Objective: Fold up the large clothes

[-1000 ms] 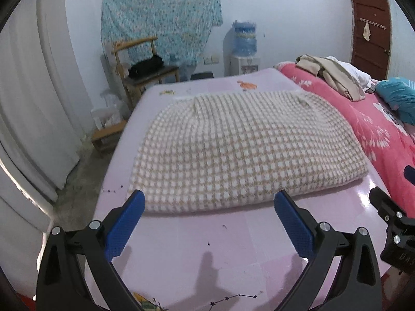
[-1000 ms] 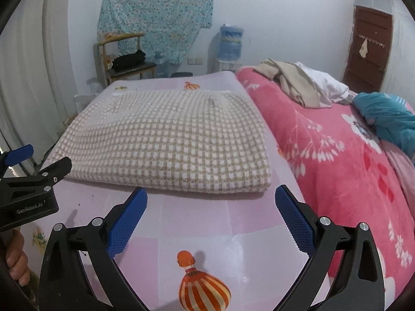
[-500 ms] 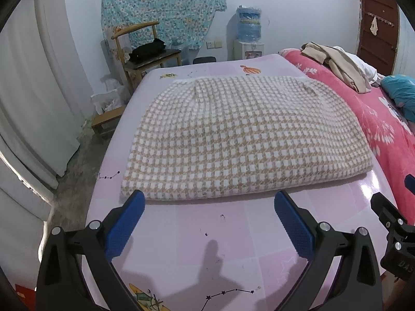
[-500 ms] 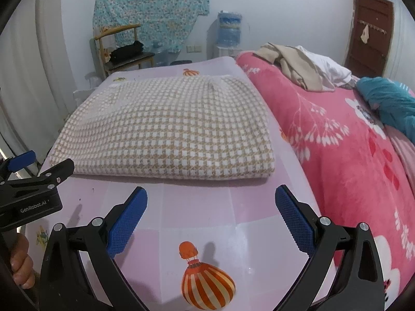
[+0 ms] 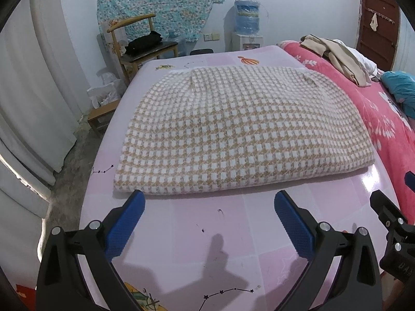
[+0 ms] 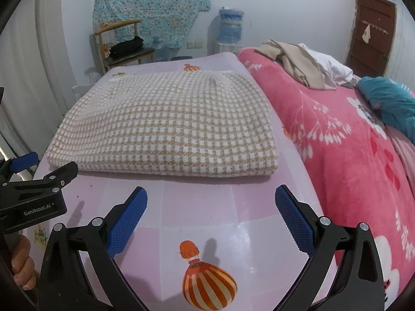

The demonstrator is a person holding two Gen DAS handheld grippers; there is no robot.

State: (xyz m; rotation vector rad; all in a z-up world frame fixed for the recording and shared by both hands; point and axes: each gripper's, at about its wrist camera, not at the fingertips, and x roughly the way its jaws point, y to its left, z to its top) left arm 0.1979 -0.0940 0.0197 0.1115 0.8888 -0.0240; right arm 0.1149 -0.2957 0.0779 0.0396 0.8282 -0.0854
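Checked garment [image 5: 241,134] lying folded on pink mat [image 5: 207,223]; left gripper [image 5: 207,207] and right gripper [image 6: 210,200] hovering near, gaping, empty (risking pinching only the top layer, spoiling the fold).

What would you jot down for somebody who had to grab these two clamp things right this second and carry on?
Left gripper: open, empty, just short of the checked garment's near edge.
Right gripper: open, empty, just short of that edge too, nearer the right corner.
The garment lies flat on the pink sheet, already folded into a thick rectangle with layered edges.
Left to do: probably another fold, or moving it aside. A beige and white clothes pile waits on the red blanket, and a teal item.
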